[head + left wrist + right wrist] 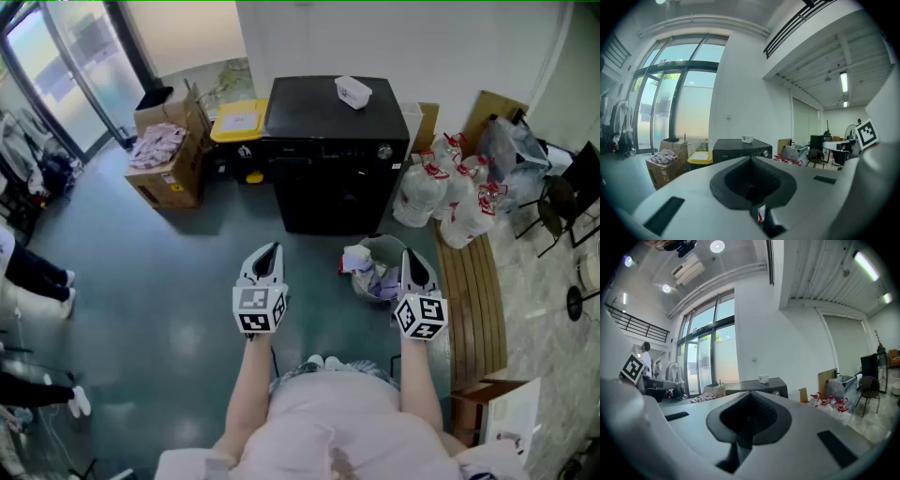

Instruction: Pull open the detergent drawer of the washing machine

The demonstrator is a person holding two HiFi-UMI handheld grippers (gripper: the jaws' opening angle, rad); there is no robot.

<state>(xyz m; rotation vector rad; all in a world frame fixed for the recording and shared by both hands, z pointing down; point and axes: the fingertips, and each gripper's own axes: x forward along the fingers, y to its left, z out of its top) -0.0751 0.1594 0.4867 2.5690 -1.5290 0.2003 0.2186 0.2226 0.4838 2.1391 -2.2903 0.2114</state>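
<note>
The black washing machine [337,155] stands against the far wall, with a control strip and a knob [383,151] along its top front. The drawer front at the strip's left [292,153] looks closed. A small white box [353,91] lies on the lid. My left gripper [269,253] and right gripper [415,260] are both shut and empty. They hang side by side well short of the machine, pointing toward it. The machine shows small and distant in the left gripper view [740,149] and the right gripper view [759,386], beyond the closed jaws of each gripper [751,160] [750,397].
A laundry basket [380,267] of clothes sits on the floor just ahead of my right gripper. A yellow bin [239,120] and a cardboard box [169,159] stand left of the machine. White bags [450,192] and a wooden bench [473,300] are to the right. A person's legs [33,272] are at the far left.
</note>
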